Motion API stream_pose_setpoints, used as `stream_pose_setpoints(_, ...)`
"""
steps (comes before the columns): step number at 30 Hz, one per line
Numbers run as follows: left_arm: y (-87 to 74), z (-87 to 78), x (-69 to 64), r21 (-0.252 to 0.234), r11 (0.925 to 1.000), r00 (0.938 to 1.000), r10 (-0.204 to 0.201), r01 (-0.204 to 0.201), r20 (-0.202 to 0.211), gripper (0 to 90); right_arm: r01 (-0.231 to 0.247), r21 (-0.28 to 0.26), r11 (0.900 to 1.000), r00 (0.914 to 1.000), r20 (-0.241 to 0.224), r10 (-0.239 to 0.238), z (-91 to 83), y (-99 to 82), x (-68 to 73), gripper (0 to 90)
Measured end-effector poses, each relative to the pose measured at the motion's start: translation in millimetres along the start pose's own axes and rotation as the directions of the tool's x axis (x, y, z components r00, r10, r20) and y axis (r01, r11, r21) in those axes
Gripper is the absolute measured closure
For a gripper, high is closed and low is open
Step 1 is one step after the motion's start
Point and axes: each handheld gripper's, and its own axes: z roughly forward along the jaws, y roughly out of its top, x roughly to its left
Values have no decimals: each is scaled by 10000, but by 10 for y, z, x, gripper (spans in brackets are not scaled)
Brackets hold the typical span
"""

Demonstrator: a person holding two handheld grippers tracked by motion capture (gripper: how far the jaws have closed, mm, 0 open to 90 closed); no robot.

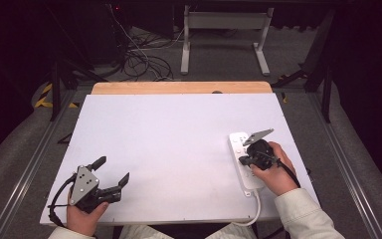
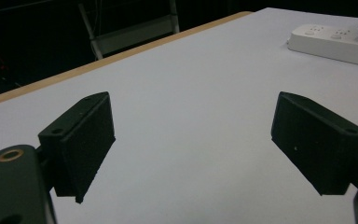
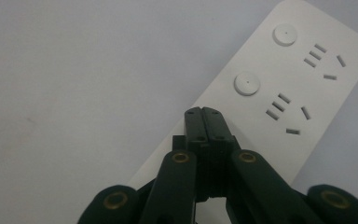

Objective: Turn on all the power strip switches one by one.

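We see the strip [image 1: 245, 162] at right of the high view, its near end hidden under the right gripper [image 1: 244, 160], whose jaws meet with nothing between them. The left gripper [image 1: 113, 174], lower left, gapes empty. The white table [image 1: 179, 149] fronts a dark room with tangled cables [image 1: 142, 59].

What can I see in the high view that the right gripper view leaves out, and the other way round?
High view alone: both of the person's hands, the left gripper with its fingers spread wide, the table's wooden far edge, and the white cord trailing off the near edge.

Right gripper view alone: the round buttons and socket slots up close, with the fingers pressed together.

Both: the white power strip and the right gripper over it.
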Motion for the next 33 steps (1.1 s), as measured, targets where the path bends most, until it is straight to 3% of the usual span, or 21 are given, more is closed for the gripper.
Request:
stream_pose_setpoints(27, -1, 0, -4, 28, 10000, 10000, 3, -3, -8, 137, -497, 60, 9987, 9988, -4, 497, 20, -4, -13, 900)
stream_pose_setpoints(33, 1, -1, -1, 9, 10000, 10000, -24, 24, -28, 137, -336, 52, 9994, 9994, -36, 337, 6, 7, -12, 900)
